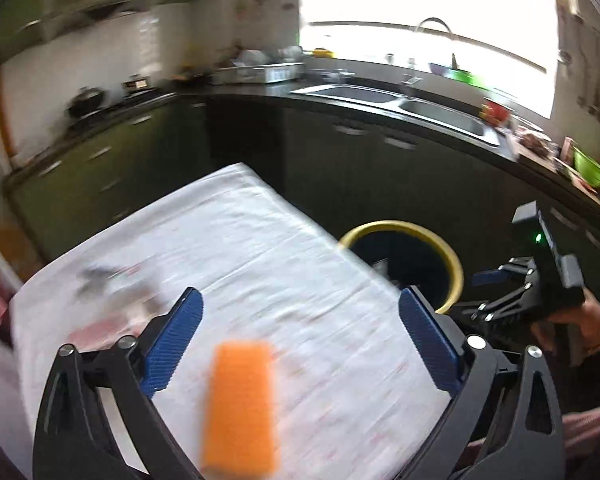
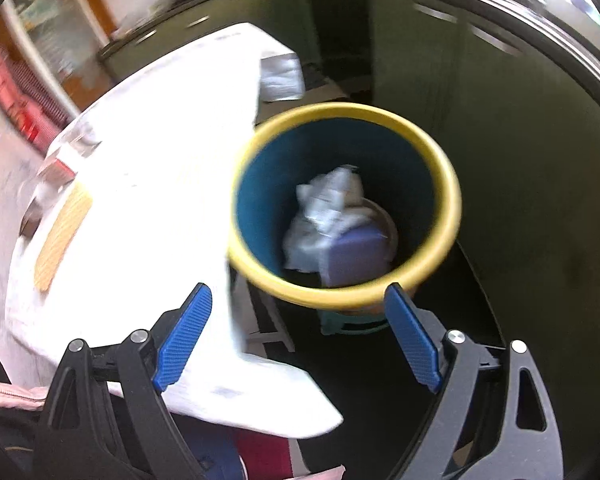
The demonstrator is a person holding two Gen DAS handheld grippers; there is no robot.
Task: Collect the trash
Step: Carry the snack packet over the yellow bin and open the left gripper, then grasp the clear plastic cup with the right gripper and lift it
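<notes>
A table under a white cloth (image 1: 260, 248) fills the left wrist view. On it lies a blurred orange sponge (image 1: 240, 404), below and between my left gripper's fingers without touching them. My left gripper (image 1: 300, 300) is open and empty. Blurred dark scraps (image 1: 100, 280) lie on the cloth at the left. Beside the table stands a blue bin with a yellow rim (image 2: 448, 184), with crumpled white paper (image 2: 328, 196) inside. My right gripper (image 2: 298, 292) hangs open and empty above the bin's near rim. It also shows in the left wrist view (image 1: 500, 288), held by a hand.
Dark green cabinets (image 1: 340, 152) and a black counter with a steel double sink (image 1: 420, 108) run behind the table and bin. Bowls and clutter sit on the counter at the right (image 1: 588, 168). A clear wrapper (image 2: 72, 148) lies near the cloth's far edge.
</notes>
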